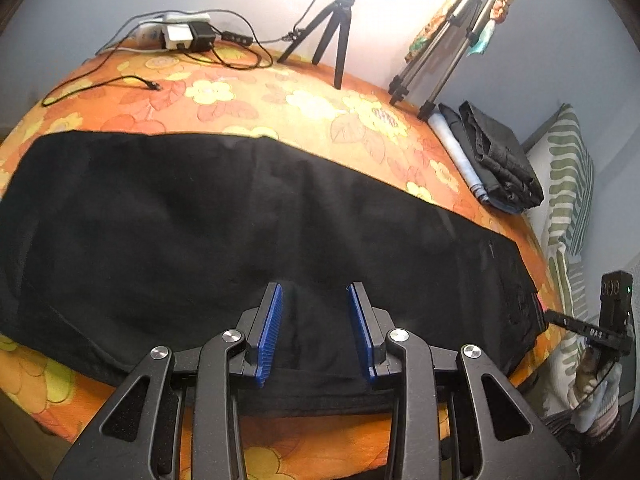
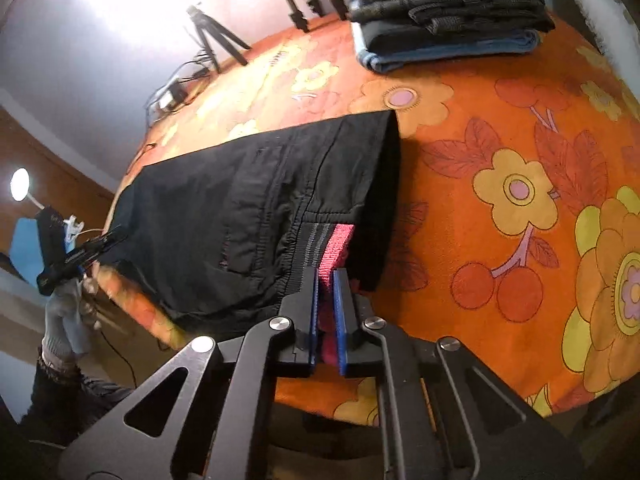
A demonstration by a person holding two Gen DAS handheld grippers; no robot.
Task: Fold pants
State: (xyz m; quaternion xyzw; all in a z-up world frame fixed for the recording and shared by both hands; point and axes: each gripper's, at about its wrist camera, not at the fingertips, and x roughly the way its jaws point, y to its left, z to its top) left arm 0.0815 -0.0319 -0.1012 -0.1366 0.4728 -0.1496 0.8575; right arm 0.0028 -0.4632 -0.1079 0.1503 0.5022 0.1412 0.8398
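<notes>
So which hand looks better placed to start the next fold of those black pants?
Probably the right. The right gripper is already shut on the pink waistband of the black pants; the left gripper is open over the leg, holding nothing.

We find the pants (image 1: 248,224) laid lengthwise across the bed (image 1: 320,108); folded clothes (image 1: 496,160) beyond the waist end; tripod (image 1: 332,36) and, apparently, chargers (image 1: 184,34) behind.

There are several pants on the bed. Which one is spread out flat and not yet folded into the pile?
The black pants lying long across the orange flowered bedcover. The right gripper pinches their pink waistband. The other pants sit folded in a stack at the far corner.
</notes>
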